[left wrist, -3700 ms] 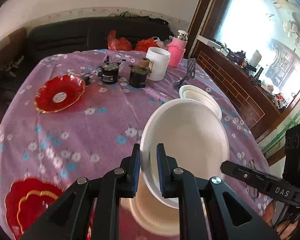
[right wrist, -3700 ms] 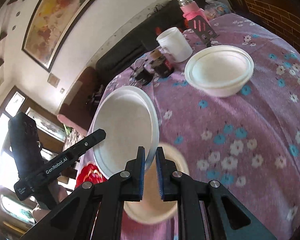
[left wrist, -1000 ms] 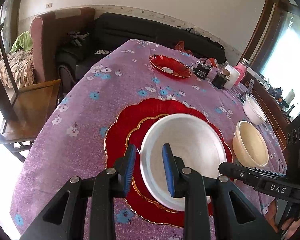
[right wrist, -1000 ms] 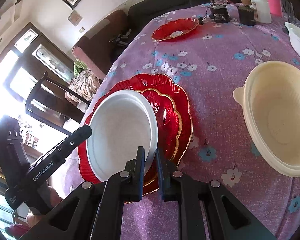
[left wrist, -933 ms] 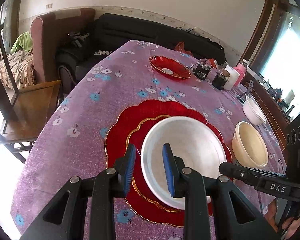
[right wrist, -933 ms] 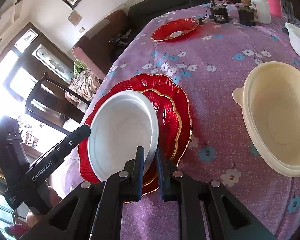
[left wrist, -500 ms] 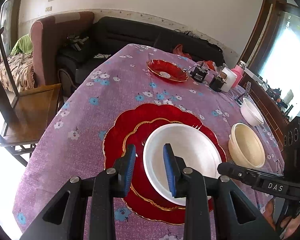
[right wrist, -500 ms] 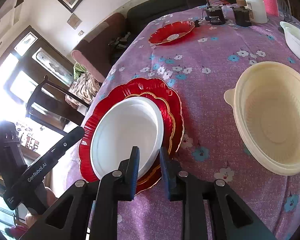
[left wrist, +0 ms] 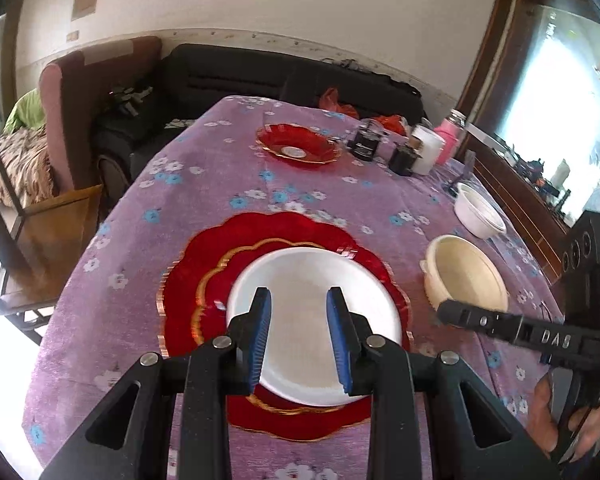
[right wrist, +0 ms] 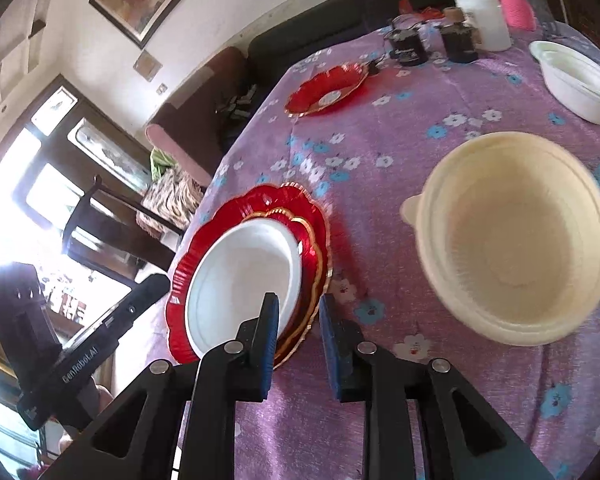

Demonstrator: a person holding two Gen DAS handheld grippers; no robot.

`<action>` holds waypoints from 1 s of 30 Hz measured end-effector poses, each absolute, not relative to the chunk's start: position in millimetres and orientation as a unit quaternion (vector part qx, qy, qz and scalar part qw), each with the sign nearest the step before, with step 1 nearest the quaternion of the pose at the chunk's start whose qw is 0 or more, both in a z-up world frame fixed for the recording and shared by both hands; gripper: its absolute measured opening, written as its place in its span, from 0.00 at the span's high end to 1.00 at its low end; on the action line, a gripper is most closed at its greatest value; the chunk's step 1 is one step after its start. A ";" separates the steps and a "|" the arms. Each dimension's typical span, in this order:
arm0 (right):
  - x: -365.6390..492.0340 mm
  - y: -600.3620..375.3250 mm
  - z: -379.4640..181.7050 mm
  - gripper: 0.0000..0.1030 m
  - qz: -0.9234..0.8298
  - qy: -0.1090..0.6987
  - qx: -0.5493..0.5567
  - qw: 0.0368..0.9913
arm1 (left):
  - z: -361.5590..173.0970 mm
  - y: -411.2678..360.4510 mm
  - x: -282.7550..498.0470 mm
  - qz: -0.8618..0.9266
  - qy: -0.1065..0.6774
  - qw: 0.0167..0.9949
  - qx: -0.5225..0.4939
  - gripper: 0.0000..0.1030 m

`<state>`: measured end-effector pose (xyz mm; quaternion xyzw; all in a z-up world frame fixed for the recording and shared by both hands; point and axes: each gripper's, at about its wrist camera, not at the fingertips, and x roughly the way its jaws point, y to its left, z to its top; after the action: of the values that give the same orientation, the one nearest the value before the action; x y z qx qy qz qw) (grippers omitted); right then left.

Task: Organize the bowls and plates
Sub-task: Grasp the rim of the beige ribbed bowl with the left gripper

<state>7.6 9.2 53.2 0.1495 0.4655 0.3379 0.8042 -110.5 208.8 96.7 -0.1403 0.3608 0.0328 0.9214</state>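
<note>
The round white plastic plate (left wrist: 314, 320) lies stacked on the scalloped red gold-rimmed platters (left wrist: 188, 280), both claws (left wrist: 299, 336) (right wrist: 298, 338) parted and empty, while the cream bowl (right wrist: 512, 236) beside the platters and the small red dish (left wrist: 298, 148) beyond them await sorting.

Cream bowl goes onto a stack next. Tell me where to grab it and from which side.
Grip the thin rim of the cream bowl, at its edge nearest the right hand-held gripper, probably one finger inside and one outside. It sits upright and open on the tablecloth; its body looks too wide to span, and the small tab handle points away toward the red plates.
</note>
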 end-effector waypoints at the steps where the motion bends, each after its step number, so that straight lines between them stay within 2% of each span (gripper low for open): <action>1: 8.0 3.1 55.4 0.77 0.336 0.461 0.155 0.806 | 97.5 203.6 -109.2 0.028 0.361 0.922 -0.137 0.73; 4: 8.6 -16.6 62.4 0.77 0.329 0.447 0.166 0.815 | 98.2 184.7 -102.8 0.010 0.367 0.922 -0.123 0.73; 7: 10.7 -40.6 67.5 0.69 0.313 0.433 0.180 0.826 | 96.5 160.2 -94.2 -0.013 0.379 0.919 -0.106 0.73; 15: 21.5 -126.3 74.5 0.63 0.243 0.391 0.237 0.856 | 93.4 109.0 -70.6 -0.067 0.406 0.907 -0.087 0.72; 18: 26.2 -154.5 70.1 0.62 0.210 0.386 0.253 0.862 | 93.3 93.5 -55.9 -0.077 0.413 0.903 -0.083 0.71; 23: 38.4 -181.9 49.4 0.62 0.176 0.395 0.276 0.859 | 85.1 79.2 -30.5 -0.088 0.437 0.890 -0.098 0.63; 30: 48.8 -174.7 26.8 0.62 0.205 0.403 0.270 0.850 | 69.1 65.1 -0.5 -0.068 0.469 0.874 -0.108 0.63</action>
<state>48.8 -174.7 26.8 0.2697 0.4032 0.2055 0.8500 -0.5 65.1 69.1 -0.1080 0.4689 -0.0683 0.8739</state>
